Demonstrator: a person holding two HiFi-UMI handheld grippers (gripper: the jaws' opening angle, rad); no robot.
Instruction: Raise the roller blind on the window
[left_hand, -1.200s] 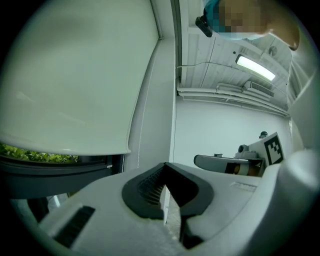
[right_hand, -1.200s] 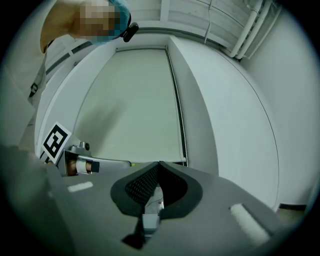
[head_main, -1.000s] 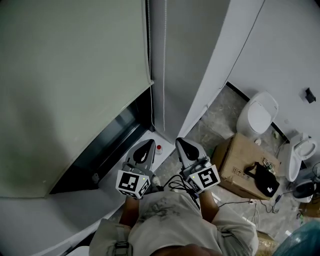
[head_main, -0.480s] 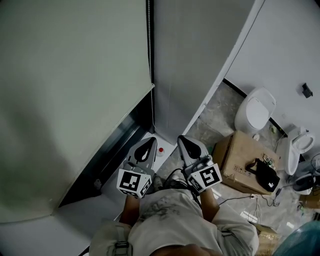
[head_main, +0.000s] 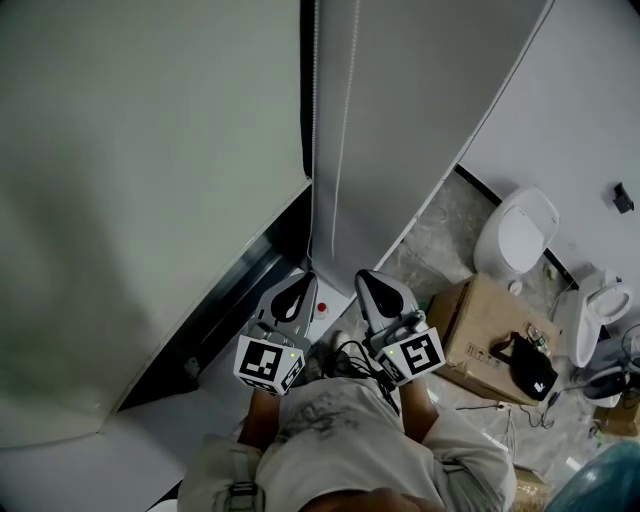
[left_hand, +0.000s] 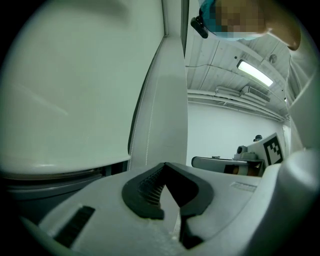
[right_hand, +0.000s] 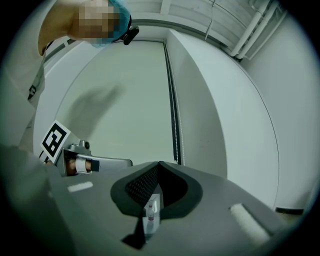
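The pale roller blind (head_main: 150, 170) hangs down over the window, its bottom bar slanting above the dark window frame (head_main: 235, 285). Its bead chain (head_main: 316, 120) drops in two strands along the grey wall strip right of the blind, and shows as dotted lines in the left gripper view (left_hand: 134, 132) and the right gripper view (right_hand: 175, 125). My left gripper (head_main: 304, 284) is shut and empty just below the chain's lower loop, apart from it. My right gripper (head_main: 363, 281) is beside it, also shut and empty. Both jaw pairs meet at the tips (left_hand: 164, 165) (right_hand: 159, 164).
A small red-capped bottle (head_main: 322, 306) stands on the white sill between the grippers. On the floor to the right are a cardboard box (head_main: 478, 318) with a black bag (head_main: 527, 366) on it, two toilets (head_main: 520, 232) (head_main: 600, 302), and loose cables.
The head view has shifted slightly, bringing the chain more into the middle. The grippers have barely moved and both stay shut.
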